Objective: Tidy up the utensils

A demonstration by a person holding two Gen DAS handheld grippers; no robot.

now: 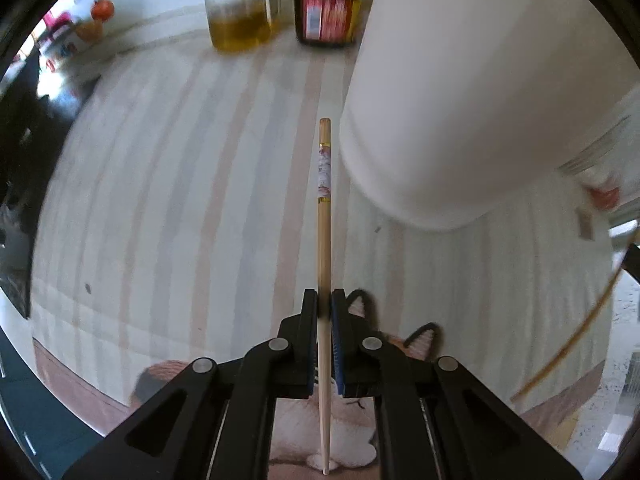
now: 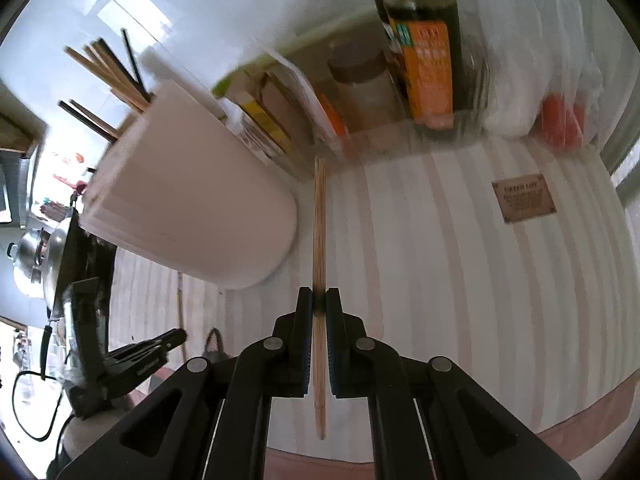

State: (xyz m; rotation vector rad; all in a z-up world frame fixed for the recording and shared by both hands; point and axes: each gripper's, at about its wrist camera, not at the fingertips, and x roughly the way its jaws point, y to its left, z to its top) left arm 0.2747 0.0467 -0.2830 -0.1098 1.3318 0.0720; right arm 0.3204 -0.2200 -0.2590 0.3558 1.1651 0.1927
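My left gripper (image 1: 324,300) is shut on a pale wooden chopstick (image 1: 323,208) with a patterned band, pointing forward above the striped cloth, just left of a tall white utensil holder (image 1: 472,92). My right gripper (image 2: 319,300) is shut on a plain bamboo chopstick (image 2: 319,232) held above the cloth, right of the same white holder (image 2: 188,196), which holds several chopsticks (image 2: 112,68). The left gripper (image 2: 120,360) shows at the lower left of the right wrist view. The right gripper's chopstick (image 1: 576,320) shows at the right edge of the left wrist view.
A striped tablecloth (image 1: 180,200) covers the table. An oil jar (image 1: 238,4) and a dark sauce bottle (image 1: 328,0) stand at the back. A sauce bottle with orange label (image 2: 428,56), a jar (image 2: 364,92), packets and a white bag (image 2: 532,80) line the wall. A metal pot (image 2: 32,256) sits far left.
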